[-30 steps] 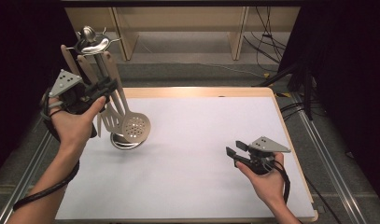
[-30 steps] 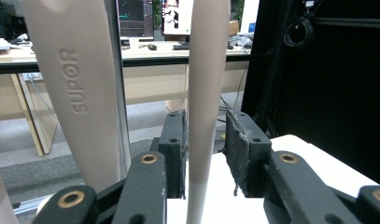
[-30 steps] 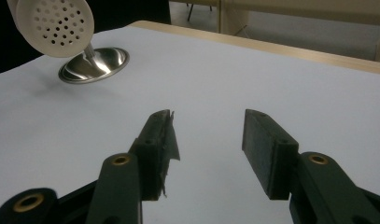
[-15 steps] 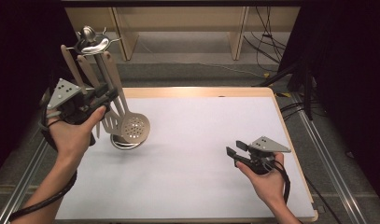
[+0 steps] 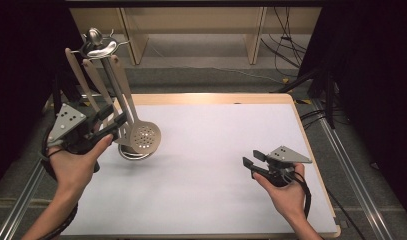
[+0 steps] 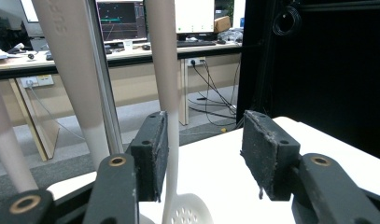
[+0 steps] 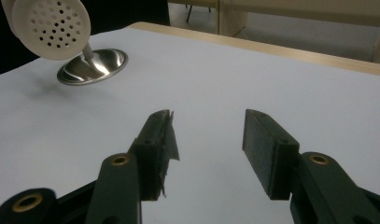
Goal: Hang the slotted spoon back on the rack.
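Nothing much shifts except the left gripper (image 5: 111, 122), which has eased slightly leftward beside the utensil stand (image 5: 136, 150) at the frame's left. Its jaws stand apart, one pad touching the skimmer (image 5: 143, 137) handle. Lower right, the right gripper (image 5: 251, 161) hovers over the white table (image 5: 216, 140), jaws apart, empty.

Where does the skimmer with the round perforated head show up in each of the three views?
High view: skimmer left of centre, hanging over the round metal base.
Left gripper view: its handle beside the left gripper's near pad, head at bottom centre.
Right gripper view: head top left.
Shared landmark: the metal base.
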{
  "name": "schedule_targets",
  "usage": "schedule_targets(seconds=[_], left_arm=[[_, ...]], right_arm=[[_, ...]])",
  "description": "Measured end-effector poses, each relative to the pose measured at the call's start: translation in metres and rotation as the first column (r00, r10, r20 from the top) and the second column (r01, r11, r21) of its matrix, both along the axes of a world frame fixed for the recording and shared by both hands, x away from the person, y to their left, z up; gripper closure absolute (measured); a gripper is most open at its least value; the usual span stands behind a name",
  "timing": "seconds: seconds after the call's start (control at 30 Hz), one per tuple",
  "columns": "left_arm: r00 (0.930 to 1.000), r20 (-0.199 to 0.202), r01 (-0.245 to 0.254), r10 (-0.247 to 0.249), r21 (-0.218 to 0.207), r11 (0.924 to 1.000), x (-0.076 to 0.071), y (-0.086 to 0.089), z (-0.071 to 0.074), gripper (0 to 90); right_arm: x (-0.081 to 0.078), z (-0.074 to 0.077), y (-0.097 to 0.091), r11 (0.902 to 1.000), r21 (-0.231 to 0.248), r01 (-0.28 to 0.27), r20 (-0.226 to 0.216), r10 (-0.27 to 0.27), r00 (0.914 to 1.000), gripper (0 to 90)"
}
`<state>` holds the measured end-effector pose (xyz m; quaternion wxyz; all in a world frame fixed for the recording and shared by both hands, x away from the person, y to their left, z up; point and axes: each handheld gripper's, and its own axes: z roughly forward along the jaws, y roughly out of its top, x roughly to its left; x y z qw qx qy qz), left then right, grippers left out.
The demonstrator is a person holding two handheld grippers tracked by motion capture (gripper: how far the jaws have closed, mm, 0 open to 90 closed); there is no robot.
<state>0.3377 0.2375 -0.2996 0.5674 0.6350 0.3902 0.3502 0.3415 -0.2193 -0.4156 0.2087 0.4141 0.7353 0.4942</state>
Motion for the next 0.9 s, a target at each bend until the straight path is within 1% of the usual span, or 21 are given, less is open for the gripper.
schedule_targets(seconds=[0.03, 0.1, 0.13, 0.17, 0.2, 0.23, 0.27, 0.3, 0.4, 0.43, 0.53, 0.57, 0.6, 0.7, 0.73, 0.8, 0.9], left_arm=[[1.0, -0.002, 0.001, -0.001, 0.004, 1.0, -0.003, 0.0, -0.003, 49.5], [1.0, -0.003, 0.005, -0.005, 0.013, 0.9999, -0.007, 0.001, -0.007, 49.1], [1.0, 0.001, 0.01, -0.01, 0.008, 0.9999, -0.008, 0.0, -0.009, 48.8], [0.9999, -0.004, 0.011, -0.01, 0.011, 0.9999, -0.01, 0.001, -0.011, 48.6], [0.9999, -0.003, 0.012, -0.012, 0.012, 0.9999, -0.011, 0.001, -0.013, 48.5], [0.9999, -0.006, 0.011, -0.011, 0.015, 0.9998, -0.014, 0.001, -0.016, 48.3], [0.9999, -0.004, 0.013, -0.013, 0.016, 0.9998, -0.015, 0.001, -0.018, 48.1], [0.9999, -0.001, 0.015, -0.015, 0.018, 0.9997, -0.017, 0.001, -0.02, 47.9], [0.9998, 0.005, 0.02, -0.02, 0.02, 0.9996, -0.022, 0.002, -0.029, 47.6], [0.9998, 0.007, 0.02, -0.021, 0.021, 0.9996, -0.023, 0.003, -0.032, 47.4], [0.9998, -0.003, 0.018, -0.018, 0.02, 0.9996, -0.026, 0.004, -0.04, 46.9], [0.9998, -0.01, 0.019, -0.019, 0.023, 0.9996, -0.027, 0.004, -0.044, 46.8], [0.9996, -0.018, 0.021, -0.02, 0.023, 0.9995, -0.028, 0.005, -0.048, 46.6], [0.9993, -0.028, 0.025, -0.024, 0.018, 0.9995, -0.03, 0.006, -0.06, 46.3], [0.9992, -0.033, 0.025, -0.024, 0.017, 0.9996, -0.031, 0.006, -0.064, 46.3], [0.9986, -0.046, 0.027, -0.026, 0.021, 0.9994, -0.032, 0.007, -0.072, 46.0], [0.9971, -0.072, 0.026, -0.024, 0.028, 0.9993, -0.033, 0.008, -0.084, 45.4]], right_arm=[[-0.001, 0.001, -0.001, 0.9998, -0.015, 0.012, -0.003, -0.012, 0.9999, 52.2], [-0.001, 0.001, -0.001, 0.9998, -0.016, 0.014, 0.002, -0.014, 0.9999, 52.1], [-0.001, 0.002, -0.002, 0.9998, -0.015, 0.016, 0.001, -0.016, 0.9999, 52.1], [-0.001, 0.001, -0.001, 0.9999, -0.011, 0.007, -0.003, -0.007, 1.0, 52.1], [-0.001, 0.001, -0.002, 0.9998, -0.014, 0.012, 0.001, -0.012, 0.9999, 52.1], [-0.001, 0.001, -0.001, 0.9999, -0.008, 0.014, -0.006, -0.014, 0.9999, 52.1], [-0.001, 0.001, -0.001, 0.9999, -0.008, 0.014, -0.009, -0.014, 0.9999, 52.0], [0.0, 0.001, -0.002, 0.9999, -0.015, 0.009, 0.005, -0.009, 0.9999, 52.0], [-0.001, 0.002, -0.001, 1.0, -0.002, 0.01, -0.007, -0.01, 0.9999, 52.0], [-0.001, 0.002, -0.002, 0.9999, -0.008, 0.009, 0.002, -0.009, 1.0, 51.9], [0.0, 0.002, -0.004, 0.9996, -0.026, 0.011, 0.01, -0.011, 0.9999, 51.8], [0.0, 0.002, -0.004, 0.9996, -0.027, 0.01, 0.01, -0.01, 0.9999, 51.8], [0.0, 0.002, -0.003, 0.9999, -0.014, 0.008, 0.007, -0.008, 0.9999, 51.8], [0.0, 0.002, -0.003, 0.9999, -0.013, 0.005, 0.003, -0.005, 1.0, 51.7], [-0.001, 0.002, -0.002, 1.0, -0.002, 0.009, -0.007, -0.009, 0.9999, 51.7], [-0.001, 0.003, -0.003, 0.9999, -0.014, 0.008, -0.002, -0.008, 1.0, 51.6], [-0.001, 0.003, -0.004, 0.9998, -0.016, 0.008, -0.005, -0.009, 0.9999, 51.6]])
